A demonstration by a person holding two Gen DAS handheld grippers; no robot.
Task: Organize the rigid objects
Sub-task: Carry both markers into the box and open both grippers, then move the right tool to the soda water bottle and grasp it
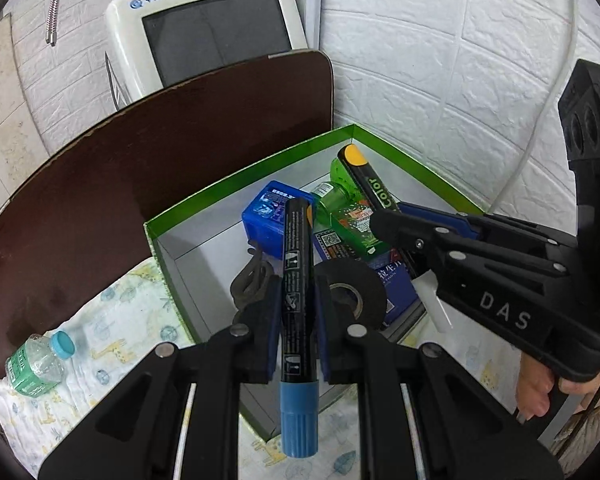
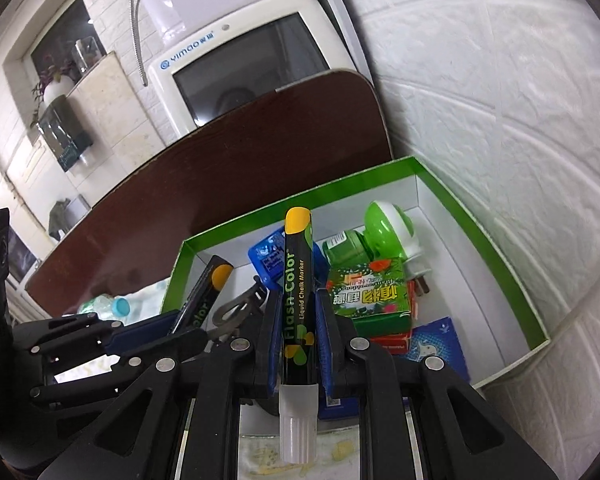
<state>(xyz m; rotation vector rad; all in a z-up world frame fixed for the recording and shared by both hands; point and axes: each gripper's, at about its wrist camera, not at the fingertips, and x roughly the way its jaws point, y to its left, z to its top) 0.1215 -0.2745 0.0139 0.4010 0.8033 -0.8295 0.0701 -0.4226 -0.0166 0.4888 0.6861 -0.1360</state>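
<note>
Holding one marker clenched in each gripper point(image 1: 296, 312) point(image 2: 298, 340) above the green box point(image 2: 480, 236), presumably for dropping both inside.

yimao on the white appliance point(image 1: 204, 32) far back | "Flash Color Liquid Chalk Marker" on the marker point(image 2: 299, 308) | DAS on the right gripper point(image 1: 384, 224) body

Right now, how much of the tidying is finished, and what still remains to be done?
Done: the box already holds a tape roll, green bottle and blue case. In hand: the left hand-held gripper grips a blue-capped marker, the right hand-held gripper a clear-capped marker, both over the box. Left: release both; a water bottle lies outside.
</note>
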